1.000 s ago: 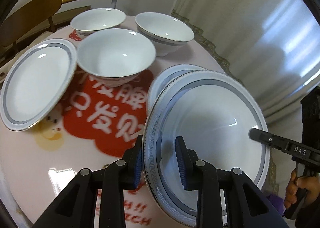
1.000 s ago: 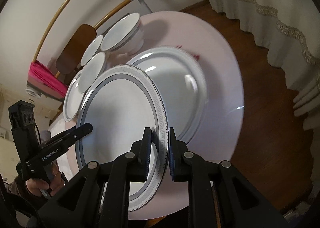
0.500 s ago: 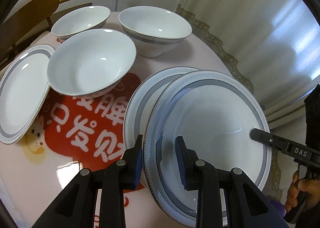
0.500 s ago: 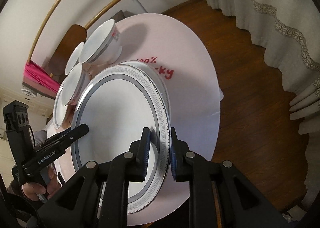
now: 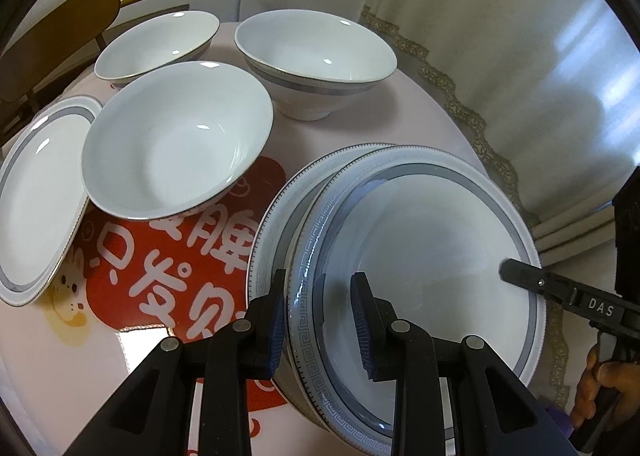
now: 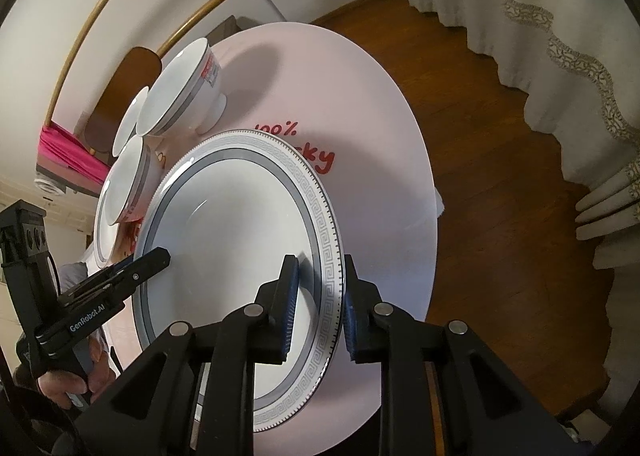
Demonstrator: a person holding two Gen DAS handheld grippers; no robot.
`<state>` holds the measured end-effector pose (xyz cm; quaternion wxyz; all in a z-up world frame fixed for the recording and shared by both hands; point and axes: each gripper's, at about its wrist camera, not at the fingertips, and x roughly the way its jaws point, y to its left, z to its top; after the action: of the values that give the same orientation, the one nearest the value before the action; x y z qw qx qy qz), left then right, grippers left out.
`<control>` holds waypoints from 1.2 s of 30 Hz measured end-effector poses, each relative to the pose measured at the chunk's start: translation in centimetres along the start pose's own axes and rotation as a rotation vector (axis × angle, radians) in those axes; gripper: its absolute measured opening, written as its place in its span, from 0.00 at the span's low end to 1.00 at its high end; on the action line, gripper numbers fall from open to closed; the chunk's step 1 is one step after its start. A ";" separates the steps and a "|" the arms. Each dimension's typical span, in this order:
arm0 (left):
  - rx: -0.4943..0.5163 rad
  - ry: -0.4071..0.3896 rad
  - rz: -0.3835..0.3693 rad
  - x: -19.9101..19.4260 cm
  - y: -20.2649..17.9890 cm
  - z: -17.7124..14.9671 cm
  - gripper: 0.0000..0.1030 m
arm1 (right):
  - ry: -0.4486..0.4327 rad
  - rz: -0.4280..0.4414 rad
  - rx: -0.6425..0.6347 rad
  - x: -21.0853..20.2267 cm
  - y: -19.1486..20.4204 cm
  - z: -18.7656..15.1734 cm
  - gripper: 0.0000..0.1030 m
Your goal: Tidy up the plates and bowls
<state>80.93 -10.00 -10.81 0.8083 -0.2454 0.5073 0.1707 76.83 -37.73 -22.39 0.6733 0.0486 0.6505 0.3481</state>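
A large white plate with a grey key-pattern rim point(image 5: 436, 240) lies on top of a second like plate point(image 5: 276, 216) on the round table. My left gripper point(image 5: 320, 312) straddles the top plate's near rim, jaws slightly apart around it. My right gripper point(image 6: 316, 304) straddles the opposite rim point(image 6: 328, 256), jaws parted with a gap on both sides. It shows in the left wrist view point(image 5: 560, 288). Three white bowls point(image 5: 176, 140) point(image 5: 316, 52) point(image 5: 160, 44) stand behind. A third plate point(image 5: 36, 200) lies at the left.
The pink round table point(image 6: 360, 96) carries a red printed design point(image 5: 180, 268). A wooden chair point(image 5: 52, 28) stands behind it. Curtains point(image 6: 540, 16) hang over a wooden floor point(image 6: 500, 196) to the right.
The held plate has come down onto the second plate and now nearly covers it. Both grippers' jaws have widened on its rim. The bowls look nearer in the left wrist view.
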 end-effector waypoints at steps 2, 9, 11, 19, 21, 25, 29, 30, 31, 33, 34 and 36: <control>0.001 -0.006 0.003 0.0 0.0 0.0 0.24 | -0.001 -0.002 -0.007 0.2 0.1 0.2 0.20; -0.003 -0.013 0.005 -0.2 0.4 0.0 0.24 | 0.002 -0.016 -0.023 0.9 0.6 0.6 0.23; -0.004 -0.015 0.007 -0.2 0.4 0.0 0.24 | 0.002 -0.040 -0.035 1.0 1.0 0.8 0.25; -0.003 0.002 -0.001 -0.1 0.3 -0.2 0.24 | 0.014 -0.115 -0.037 0.8 1.8 0.5 0.28; 0.001 0.005 -0.002 0.0 0.2 -0.2 0.24 | 0.014 -0.127 -0.042 0.5 1.9 0.2 0.28; 0.009 0.013 -0.004 0.4 0.1 -0.2 0.24 | 0.008 -0.147 -0.044 0.2 1.9 -0.3 0.28; 0.017 0.019 -0.007 0.6 0.0 -0.2 0.24 | -0.001 -0.167 -0.034 0.0 2.0 -0.6 0.29; 0.018 0.020 -0.009 0.6 0.0 -0.2 0.24 | -0.001 -0.179 -0.033 0.0 2.3 -0.6 0.29; 0.019 0.021 -0.010 0.6 0.0 -0.2 0.24 | -0.002 -0.187 -0.035 0.0 2.4 -0.6 0.29; 0.020 0.026 -0.011 0.8 -0.1 -0.2 0.24 | -0.004 -0.204 -0.031 -0.1 2.5 -0.7 0.30; 0.020 0.031 -0.016 0.9 -0.1 -0.2 0.24 | -0.001 -0.214 -0.030 -0.2 2.6 -0.8 0.30; 0.023 0.032 -0.021 1.0 -0.1 -0.2 0.24 | 0.001 -0.224 -0.030 -0.3 2.6 -0.9 0.30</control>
<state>81.23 -10.21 -11.76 0.8045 -0.2443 0.5195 0.1523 74.94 -36.28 -20.87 0.7084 -0.0347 0.6468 0.2803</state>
